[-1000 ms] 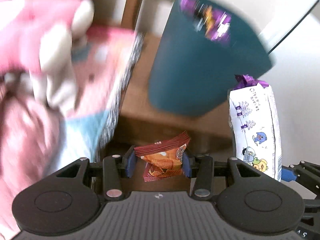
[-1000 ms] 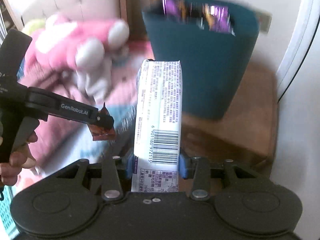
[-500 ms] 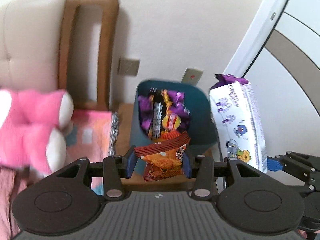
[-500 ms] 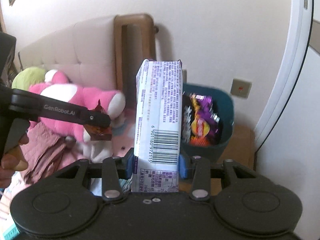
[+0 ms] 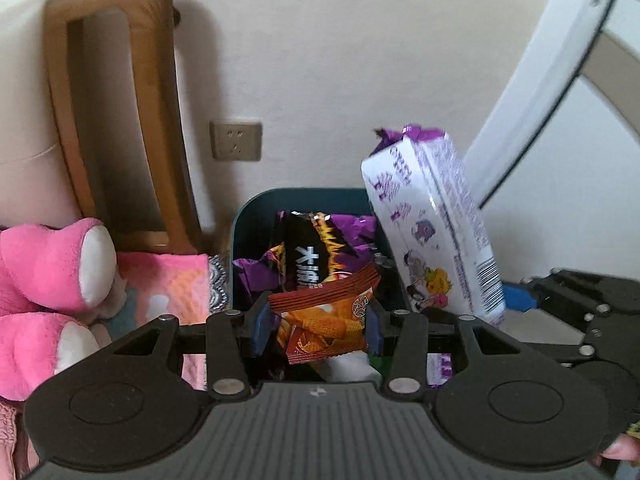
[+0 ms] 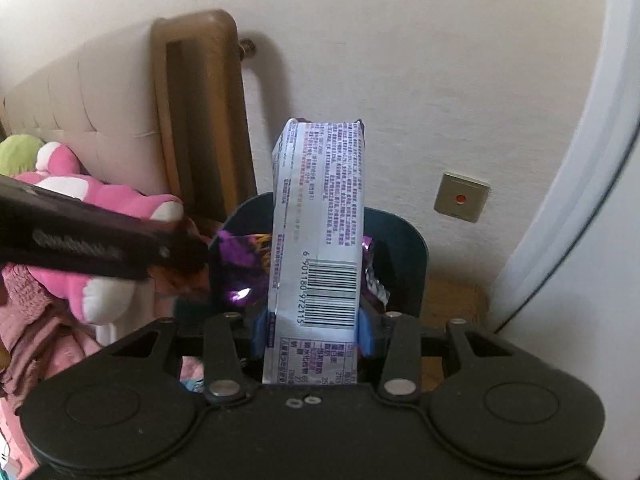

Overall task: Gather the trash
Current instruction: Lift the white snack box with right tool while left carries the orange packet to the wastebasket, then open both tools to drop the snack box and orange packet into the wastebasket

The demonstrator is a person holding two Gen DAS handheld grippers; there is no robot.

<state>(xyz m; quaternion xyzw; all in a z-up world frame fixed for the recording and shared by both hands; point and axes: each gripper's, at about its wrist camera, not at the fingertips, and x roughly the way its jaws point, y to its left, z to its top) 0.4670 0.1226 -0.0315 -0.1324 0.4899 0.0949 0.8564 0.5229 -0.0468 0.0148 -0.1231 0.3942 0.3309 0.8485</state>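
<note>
I have two packets in hand. My left gripper (image 5: 316,330) pinches one small orange-and-red crinkled snack packet (image 5: 326,320); my right gripper (image 6: 316,330) clamps one tall white-and-purple printed biscuit packet (image 6: 320,240). Both hang above the one dark teal plastic bin (image 5: 256,216), which holds several purple wrappers (image 5: 352,228).
</note>
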